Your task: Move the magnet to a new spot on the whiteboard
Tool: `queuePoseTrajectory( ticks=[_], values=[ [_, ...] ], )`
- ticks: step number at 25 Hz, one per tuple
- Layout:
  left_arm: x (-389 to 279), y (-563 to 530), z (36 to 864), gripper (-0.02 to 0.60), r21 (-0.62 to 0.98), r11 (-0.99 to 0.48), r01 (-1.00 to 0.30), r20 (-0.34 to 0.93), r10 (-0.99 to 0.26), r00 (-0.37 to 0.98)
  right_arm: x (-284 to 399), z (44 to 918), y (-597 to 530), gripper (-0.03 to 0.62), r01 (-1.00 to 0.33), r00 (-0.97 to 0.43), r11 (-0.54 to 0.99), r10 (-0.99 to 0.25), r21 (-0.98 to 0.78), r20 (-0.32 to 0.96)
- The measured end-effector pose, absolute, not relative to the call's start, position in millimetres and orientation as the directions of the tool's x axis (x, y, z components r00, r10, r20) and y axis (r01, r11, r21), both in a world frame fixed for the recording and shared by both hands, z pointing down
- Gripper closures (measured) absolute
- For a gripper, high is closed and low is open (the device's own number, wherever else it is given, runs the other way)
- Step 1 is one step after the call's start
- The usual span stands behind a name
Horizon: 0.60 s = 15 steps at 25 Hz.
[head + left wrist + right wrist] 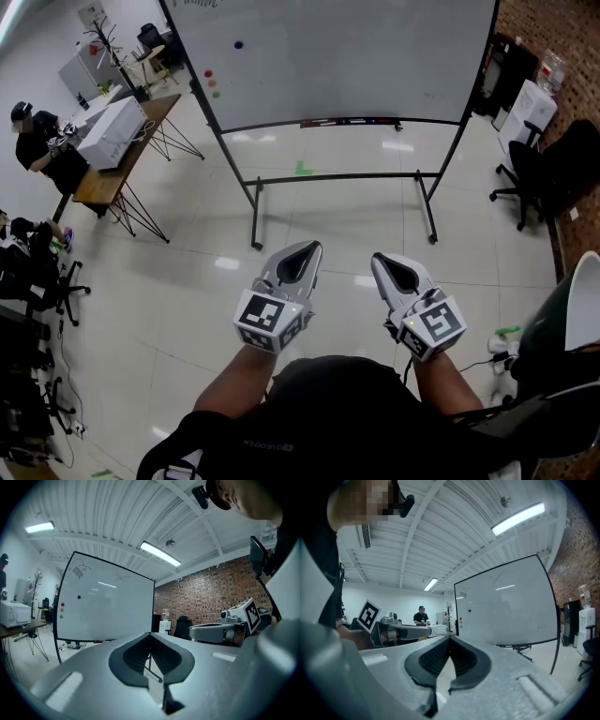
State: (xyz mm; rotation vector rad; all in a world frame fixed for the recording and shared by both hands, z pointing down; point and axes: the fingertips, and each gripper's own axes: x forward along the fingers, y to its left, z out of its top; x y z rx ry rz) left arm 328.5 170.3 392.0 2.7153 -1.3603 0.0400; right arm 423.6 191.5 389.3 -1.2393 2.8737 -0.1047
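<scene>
Blue magnet (237, 44) is stuck high on the whiteboard (375, 56), well ahead and left of both claws. Left claw (307, 249) and right claw (382, 261) are pressed together, nothing pinched. Approach is judged not begun: a claw is to be carried to the magnet, spread, then closed on it.

Open tiled floor (187, 281) stretches in front of the whiteboard (356, 56), giving a straight way up to it. Most of the board's face is bare. Low down, the stand's crossbar (337, 176) and the marker tray (352, 122) span its width. A table (122, 155) crowds the left side and an office chair (521, 178) the right.
</scene>
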Motion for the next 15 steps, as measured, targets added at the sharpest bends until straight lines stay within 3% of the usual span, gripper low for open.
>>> queuePoseTrajectory(
  ticks=[15],
  values=[
    [321,172,382,0.566,0.109,-0.630,-0.769,0.054,-0.769,0.637,410,387,194,0.592,-0.747,-0.665,0.663,-0.747,-0.046,0.018]
  ],
)
